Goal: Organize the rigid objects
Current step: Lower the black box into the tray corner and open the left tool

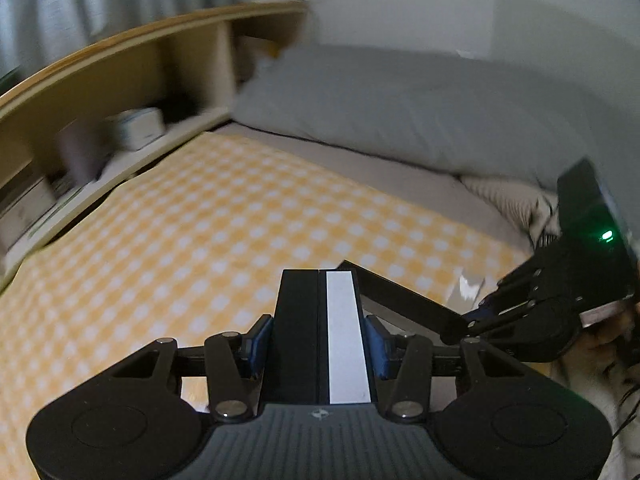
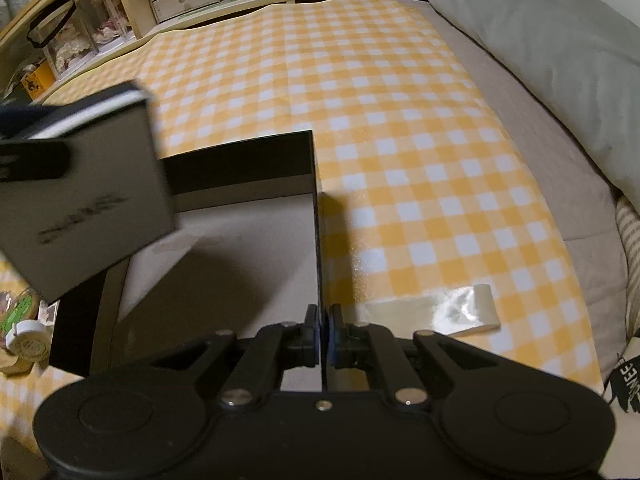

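**Box carried over tray, tray wall pinched**

Left wrist view: the left tool (image 1: 320, 336) is clamped on a black rectangular box with a white stripe (image 1: 326, 332), held above the yellow-and-white checked bedcover (image 1: 200, 220).

Right wrist view: the right tool (image 2: 323, 334) is pinched shut on the thin wall of an open black tray with a beige floor (image 2: 224, 256); the box is seen over the tray's left part.

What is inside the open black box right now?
The black box shows only a bare pale floor. Its left part is hidden by the book-like box that the left tongs hold over it.

A yellow-and-white checked cloth (image 2: 400, 128), a grey pillow (image 2: 552, 52), and a black tray (image 2: 248, 160) lined beige.
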Demonstrator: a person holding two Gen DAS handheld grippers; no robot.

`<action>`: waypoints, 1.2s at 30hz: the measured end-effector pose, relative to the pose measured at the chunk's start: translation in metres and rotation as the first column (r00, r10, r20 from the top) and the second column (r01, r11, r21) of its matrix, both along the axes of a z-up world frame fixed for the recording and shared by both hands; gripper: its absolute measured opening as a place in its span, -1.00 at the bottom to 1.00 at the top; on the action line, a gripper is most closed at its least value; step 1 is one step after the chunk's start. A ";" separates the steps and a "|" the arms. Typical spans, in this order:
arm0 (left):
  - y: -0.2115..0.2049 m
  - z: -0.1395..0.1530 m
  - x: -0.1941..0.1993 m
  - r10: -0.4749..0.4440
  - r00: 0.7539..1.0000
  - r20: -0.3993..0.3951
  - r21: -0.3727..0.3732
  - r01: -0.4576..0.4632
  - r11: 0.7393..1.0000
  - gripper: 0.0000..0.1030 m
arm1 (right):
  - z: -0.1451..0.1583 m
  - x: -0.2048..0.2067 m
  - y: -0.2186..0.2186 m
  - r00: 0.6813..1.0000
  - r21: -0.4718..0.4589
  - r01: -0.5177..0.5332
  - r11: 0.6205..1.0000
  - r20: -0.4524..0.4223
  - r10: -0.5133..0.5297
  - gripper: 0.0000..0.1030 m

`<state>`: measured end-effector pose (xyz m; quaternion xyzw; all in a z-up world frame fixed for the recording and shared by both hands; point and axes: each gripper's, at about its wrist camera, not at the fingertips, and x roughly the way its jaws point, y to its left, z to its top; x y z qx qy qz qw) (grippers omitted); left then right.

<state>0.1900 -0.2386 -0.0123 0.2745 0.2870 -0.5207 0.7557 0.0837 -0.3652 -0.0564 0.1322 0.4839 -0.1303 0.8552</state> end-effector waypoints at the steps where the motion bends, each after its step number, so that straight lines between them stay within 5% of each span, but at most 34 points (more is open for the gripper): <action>1: -0.006 -0.003 0.000 -0.023 1.000 0.012 0.018 0.023 1.000 -0.05 | 0.000 -0.001 0.000 1.000 0.002 -0.002 1.000 0.001 0.002 -0.90; 9: -0.024 -0.041 0.010 -0.238 0.967 0.090 0.176 0.220 0.960 0.00 | -0.001 -0.001 0.001 1.000 0.006 -0.001 1.000 0.009 0.001 -0.89; 12: -0.017 -0.042 0.012 -0.241 0.966 0.091 0.204 0.218 0.954 0.02 | -0.001 -0.002 0.002 1.000 0.012 -0.001 1.000 0.012 0.001 -0.89; 15: -0.009 -0.043 0.009 -0.251 0.959 0.134 0.270 0.208 0.940 0.34 | -0.002 -0.002 0.003 1.000 0.011 0.000 1.000 0.011 0.000 -0.88; 17: -0.003 -0.043 0.008 -0.259 0.954 0.151 0.308 0.204 0.929 0.34 | -0.002 -0.001 0.003 1.000 0.009 0.000 1.000 0.011 -0.001 -0.89; 23: 0.000 -0.044 0.003 -0.284 0.932 0.225 0.407 0.174 0.896 -0.14 | -0.002 -0.001 0.004 1.000 0.006 0.002 1.000 0.011 -0.002 -0.89; 27: -0.001 -0.056 -0.007 -0.341 0.880 0.330 0.476 0.157 0.865 -0.25 | -0.002 -0.001 0.005 1.000 0.003 -0.002 1.000 0.011 0.002 -0.89; 36: -0.008 -0.062 -0.008 -0.258 0.878 0.404 0.421 0.072 0.904 -0.20 | -0.002 -0.001 0.010 0.999 -0.030 -0.042 0.999 0.008 0.042 -0.88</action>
